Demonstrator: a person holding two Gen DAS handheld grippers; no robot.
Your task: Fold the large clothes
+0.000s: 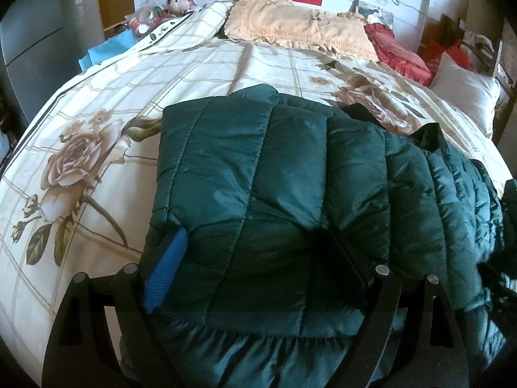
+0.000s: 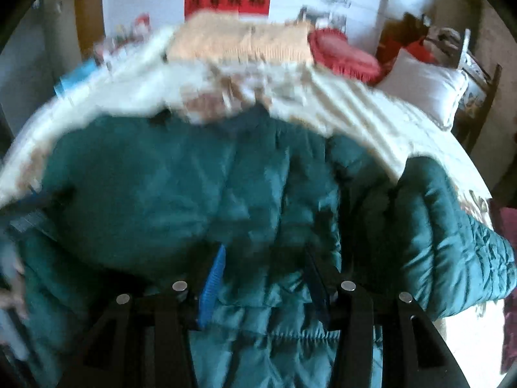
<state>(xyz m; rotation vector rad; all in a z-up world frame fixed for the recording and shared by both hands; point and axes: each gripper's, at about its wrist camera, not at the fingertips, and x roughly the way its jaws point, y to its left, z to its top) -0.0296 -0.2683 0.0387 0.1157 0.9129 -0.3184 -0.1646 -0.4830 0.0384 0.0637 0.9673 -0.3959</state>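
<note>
A dark green quilted puffer jacket (image 1: 274, 177) lies partly folded on the bed, one flap laid over its body. My left gripper (image 1: 255, 258) hangs close over its near hem with the jaws wide apart; the blue pad (image 1: 166, 274) of the left finger rests against the fabric. In the blurred right wrist view the same jacket (image 2: 161, 194) fills the lower frame. My right gripper (image 2: 263, 274) is over its near edge with the jaws apart, and fabric sits between the blue fingers (image 2: 211, 286). A sleeve (image 2: 452, 242) bulges at the right.
The floral bedspread (image 1: 97, 113) covers the bed. A beige pillow (image 1: 300, 29), a red cushion (image 1: 397, 51) and a white pillow (image 1: 465, 90) lie at the head. A cluttered side table with a plush toy (image 1: 181, 0) stands at the back left.
</note>
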